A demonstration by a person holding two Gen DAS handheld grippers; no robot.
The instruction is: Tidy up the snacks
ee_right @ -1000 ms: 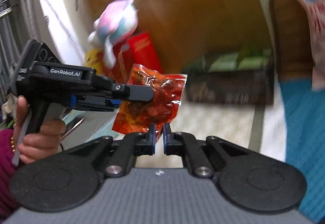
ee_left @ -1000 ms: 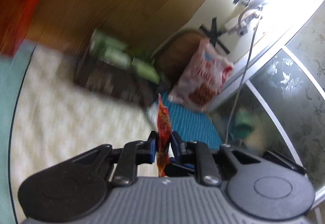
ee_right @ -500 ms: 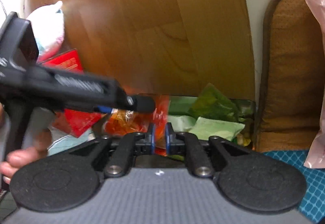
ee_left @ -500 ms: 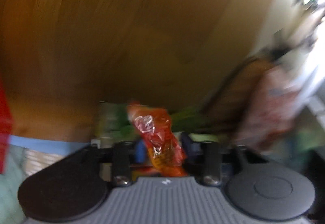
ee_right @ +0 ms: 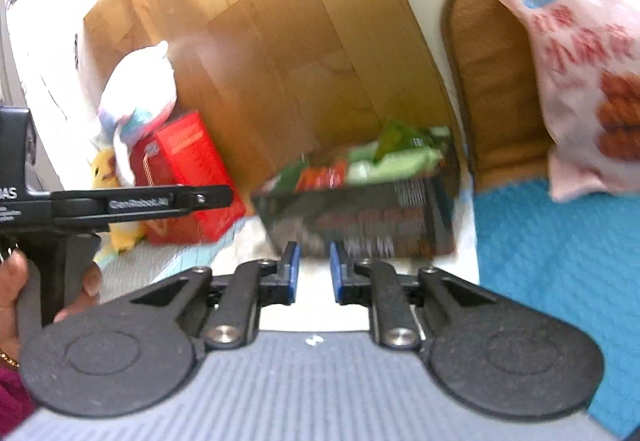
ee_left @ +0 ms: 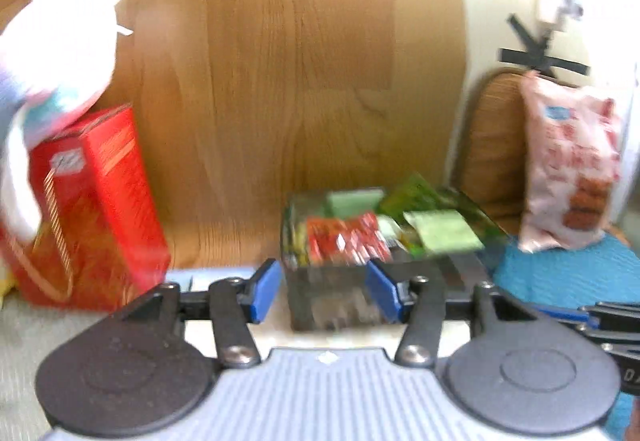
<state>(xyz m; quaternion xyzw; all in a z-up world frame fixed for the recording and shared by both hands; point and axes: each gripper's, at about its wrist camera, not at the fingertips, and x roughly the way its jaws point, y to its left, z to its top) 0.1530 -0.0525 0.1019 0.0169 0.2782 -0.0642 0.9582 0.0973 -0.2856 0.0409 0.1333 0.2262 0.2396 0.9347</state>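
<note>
only the right wrist view catches the yellow plush toy (ee_right: 107, 177). left gripper (ee_left: 322, 289) wide, right gripper (ee_right: 313, 271) narrowly apart, both empty, near the dark boxy snack bin (ee_left: 332, 301) holding a crinkly red foil packet (ee_left: 346, 239).

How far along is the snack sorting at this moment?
Done: a red packet and green packets lie in the dark box. In hand: nothing; the left gripper and right gripper are both open and empty. Possibly left: the large pink snack bag leaning against the brown cushion.
</note>
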